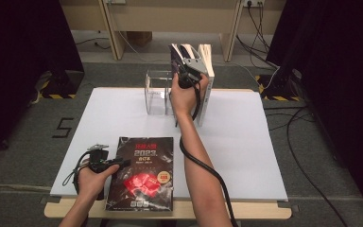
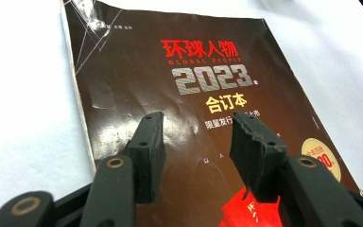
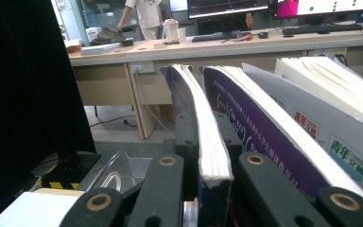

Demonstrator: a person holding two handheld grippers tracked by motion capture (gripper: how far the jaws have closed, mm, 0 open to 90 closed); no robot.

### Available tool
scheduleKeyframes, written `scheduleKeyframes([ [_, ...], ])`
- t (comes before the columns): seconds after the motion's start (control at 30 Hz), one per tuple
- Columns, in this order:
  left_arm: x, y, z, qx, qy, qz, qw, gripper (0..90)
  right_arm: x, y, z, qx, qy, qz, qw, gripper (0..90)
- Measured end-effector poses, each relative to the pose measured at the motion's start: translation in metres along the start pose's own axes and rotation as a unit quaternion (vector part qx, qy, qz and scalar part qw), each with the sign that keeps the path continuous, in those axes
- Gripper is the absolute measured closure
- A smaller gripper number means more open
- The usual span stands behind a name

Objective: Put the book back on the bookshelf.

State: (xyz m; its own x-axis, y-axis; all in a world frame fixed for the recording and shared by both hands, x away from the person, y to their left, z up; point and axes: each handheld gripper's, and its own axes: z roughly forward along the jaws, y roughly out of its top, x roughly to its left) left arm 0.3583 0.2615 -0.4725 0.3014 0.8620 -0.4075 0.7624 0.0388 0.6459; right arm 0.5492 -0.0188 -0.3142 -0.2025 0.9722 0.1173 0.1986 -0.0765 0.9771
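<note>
While the right gripper [image 1: 187, 75] holds a thin book [image 1: 179, 59] upright at the clear stand [image 1: 157, 92] on the far side of the tabletop [image 1: 246, 142], the high view shows other books [image 1: 207, 71] already standing there, so the shelving looks part done. One dark magazine [image 1: 142, 172] lies flat at the near edge, with the left gripper [image 1: 111, 163] resting at its left side (fingers parted, nothing held). Open white surface runs between magazine and stand, leaving a clear path.

From the left gripper view, the fingers [image 2: 149, 151] stand apart over the magazine [image 2: 194, 118]; its spine edge lies toward the left, with bare tabletop [image 2: 23, 118] beside it.

From the right gripper view, the fingers [image 3: 179, 137] are clenched on the thin book [image 3: 203, 137], which leans just beside a purple book [image 3: 260, 132]; the stand's wall [image 3: 113, 175] sits low at left. That book is likely being settled; the magazine remains.
</note>
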Motion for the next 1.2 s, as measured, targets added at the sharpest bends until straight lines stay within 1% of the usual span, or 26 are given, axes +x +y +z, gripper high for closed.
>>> scheduleKeyframes([
  [0.1, 0.0, 0.0, -0.001, -0.001, 0.0, 0.001, 1.0, 54.3, 0.001, -0.004, 0.003, 0.004, -0.002, -0.001, 1.0, 84.2],
  [0.2, 0.001, 0.0, -0.001, -0.003, 0.0, 0.0, 1.0, 54.3, 0.002, -0.005, 0.002, 0.0, -0.005, 0.001, 1.0, 84.1],
  [0.33, -0.001, 0.0, 0.0, -0.001, -0.001, 0.0, 1.0, 54.3, 0.002, -0.007, 0.002, -0.003, -0.004, -0.003, 1.0, 83.5],
  [0.43, -0.001, 0.001, 0.0, -0.001, -0.002, 0.001, 1.0, 54.3, 0.002, -0.006, 0.002, 0.004, -0.002, -0.003, 1.0, 82.4],
  [0.5, -0.002, 0.001, 0.0, -0.001, -0.002, 0.002, 1.0, 54.4, 0.001, -0.005, 0.001, 0.015, 0.004, -0.002, 0.9999, 80.3],
  [0.6, -0.003, -0.001, 0.001, 0.0, -0.002, 0.003, 1.0, 54.4, 0.001, -0.01, -0.002, 0.023, 0.005, -0.008, 0.9997, 78.8],
  [0.8, -0.004, -0.001, 0.002, 0.004, -0.003, 0.006, 1.0, 54.3, -0.004, -0.021, -0.01, 0.039, 0.006, -0.006, 0.9992, 75.1],
  [0.9, -0.004, -0.002, 0.003, 0.004, -0.002, 0.006, 1.0, 54.4, -0.006, -0.026, -0.014, 0.042, 0.009, -0.01, 0.999, 73.7],
  [1.07, -0.004, -0.002, 0.004, 0.006, -0.001, 0.004, 1.0, 54.4, -0.01, -0.029, -0.022, 0.048, 0.019, 0.001, 0.9987, 72.6],
  [1.2, -0.004, -0.002, 0.004, 0.008, -0.001, 0.004, 1.0, 54.4, -0.013, -0.032, -0.028, 0.053, 0.02, -0.003, 0.9984, 72.9],
])
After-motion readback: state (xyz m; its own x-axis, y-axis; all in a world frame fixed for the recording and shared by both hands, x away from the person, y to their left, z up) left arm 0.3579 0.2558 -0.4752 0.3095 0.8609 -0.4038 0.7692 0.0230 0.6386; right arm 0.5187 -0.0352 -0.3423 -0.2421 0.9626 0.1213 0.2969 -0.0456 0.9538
